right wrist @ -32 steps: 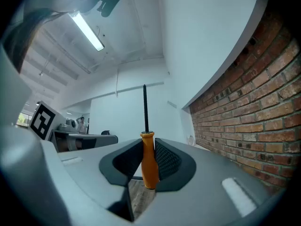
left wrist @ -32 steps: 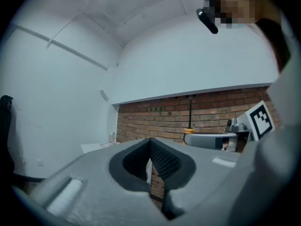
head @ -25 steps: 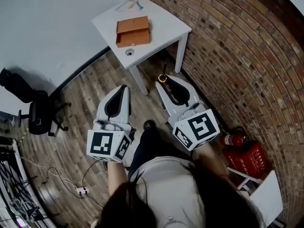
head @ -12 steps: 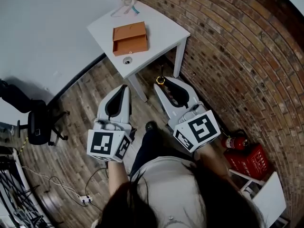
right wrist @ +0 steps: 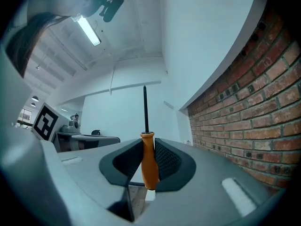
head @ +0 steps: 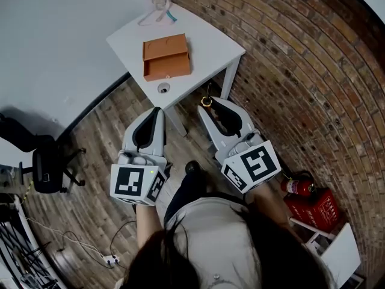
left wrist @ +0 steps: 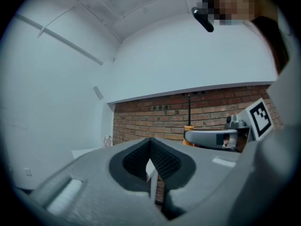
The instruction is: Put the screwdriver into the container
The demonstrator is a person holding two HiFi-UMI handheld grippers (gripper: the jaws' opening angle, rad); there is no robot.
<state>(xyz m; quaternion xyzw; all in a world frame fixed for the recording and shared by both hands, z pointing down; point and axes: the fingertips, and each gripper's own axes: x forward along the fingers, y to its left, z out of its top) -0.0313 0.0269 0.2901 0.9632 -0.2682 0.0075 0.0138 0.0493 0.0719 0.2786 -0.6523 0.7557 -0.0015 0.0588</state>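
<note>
An open orange-brown container (head: 166, 56) lies on the small white table (head: 210, 38) ahead of me. The screwdriver (right wrist: 149, 161) has an orange handle and a thin dark shaft that points up. My right gripper (right wrist: 148, 166) is shut on its handle. In the head view that gripper (head: 210, 104) hangs over the floor just short of the table's near edge, with the screwdriver (head: 207, 100) at its tip. My left gripper (head: 155, 112) is level with it on the left, also short of the table. Its jaws meet at the tip with nothing between them (left wrist: 150, 161).
A brick wall (head: 301, 71) runs along the right. A fire extinguisher (head: 296, 185) and a red box (head: 316, 205) stand at its foot. A black office chair (head: 42, 161) is at the left. A small round object (head: 163, 88) sits near the table's front corner, and a clear item (head: 157, 5) at the far one.
The chair and the fire extinguisher have slid down in the head view as it shifted. Both grippers keep their places side by side, with the screwdriver still in the right one.
</note>
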